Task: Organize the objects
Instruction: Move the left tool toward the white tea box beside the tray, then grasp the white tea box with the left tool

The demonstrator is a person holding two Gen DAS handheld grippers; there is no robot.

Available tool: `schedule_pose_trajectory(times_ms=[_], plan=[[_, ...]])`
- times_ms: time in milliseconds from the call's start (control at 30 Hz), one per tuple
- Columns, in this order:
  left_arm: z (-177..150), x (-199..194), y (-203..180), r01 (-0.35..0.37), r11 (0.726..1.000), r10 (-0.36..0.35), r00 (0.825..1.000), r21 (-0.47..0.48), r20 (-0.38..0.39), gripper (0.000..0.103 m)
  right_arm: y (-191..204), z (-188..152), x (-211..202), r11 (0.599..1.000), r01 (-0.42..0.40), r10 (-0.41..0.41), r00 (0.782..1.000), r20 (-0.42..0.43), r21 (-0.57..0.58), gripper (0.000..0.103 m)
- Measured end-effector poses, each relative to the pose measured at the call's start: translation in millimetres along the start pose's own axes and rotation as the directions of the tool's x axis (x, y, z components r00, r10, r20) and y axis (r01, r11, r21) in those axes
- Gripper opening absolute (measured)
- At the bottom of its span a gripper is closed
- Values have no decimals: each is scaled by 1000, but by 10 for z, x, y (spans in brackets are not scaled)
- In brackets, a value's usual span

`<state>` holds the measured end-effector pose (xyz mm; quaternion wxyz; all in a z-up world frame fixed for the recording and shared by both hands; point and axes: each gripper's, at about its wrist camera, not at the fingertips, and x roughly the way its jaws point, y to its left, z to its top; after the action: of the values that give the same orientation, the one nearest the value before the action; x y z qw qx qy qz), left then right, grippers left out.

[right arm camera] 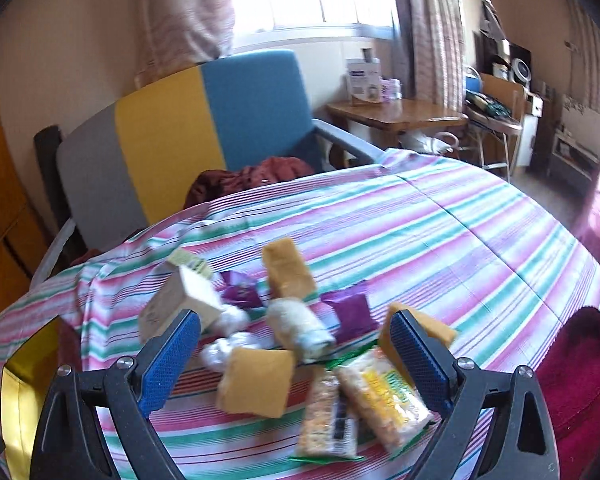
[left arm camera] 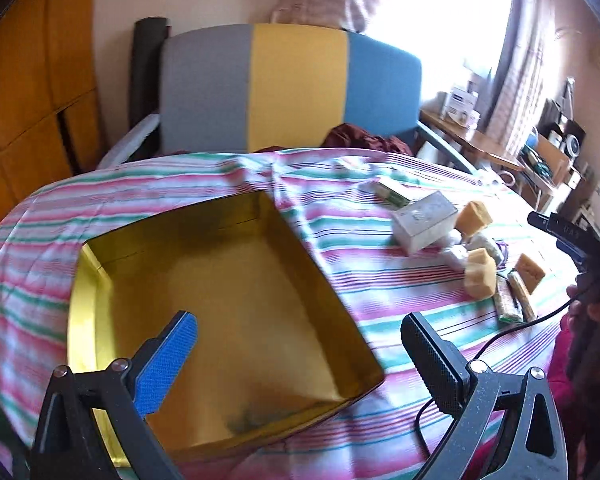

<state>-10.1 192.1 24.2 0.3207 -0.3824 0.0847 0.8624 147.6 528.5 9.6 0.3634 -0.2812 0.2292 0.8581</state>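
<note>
Snacks lie heaped on the striped cloth (right arm camera: 460,240), well right of the empty gold tin (left arm camera: 236,312). Right gripper (right arm camera: 296,356), fingers spread, hangs over a sponge-cake piece (right arm camera: 256,384); better to straddle it squarely and pinch gently. Left gripper (left arm camera: 300,356), also spread, hovers above the tin.
</note>
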Motion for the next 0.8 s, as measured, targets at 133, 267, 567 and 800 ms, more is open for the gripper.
schedule_pose_trajectory(times_ms=[133,267,567,800], plan=[[189,191,-319,37,994,-36,999,108,-10,103,-182,-19,80,995,-36,38,999,-20,91,98],[373,435,-657,77,969,-73,997,237,-27,103,-188,-61,81,991,-69,73,997,-37,114,98],[789,1272,-1290,151,909,-121,987,389,-102,103,-369,-41,91,972,-128,137,990,-30,198,98],[971,1839,-1646,204,841,-142,977,501,-160,103,-385,-47,204,961,-155,174,982,-69,227,98]])
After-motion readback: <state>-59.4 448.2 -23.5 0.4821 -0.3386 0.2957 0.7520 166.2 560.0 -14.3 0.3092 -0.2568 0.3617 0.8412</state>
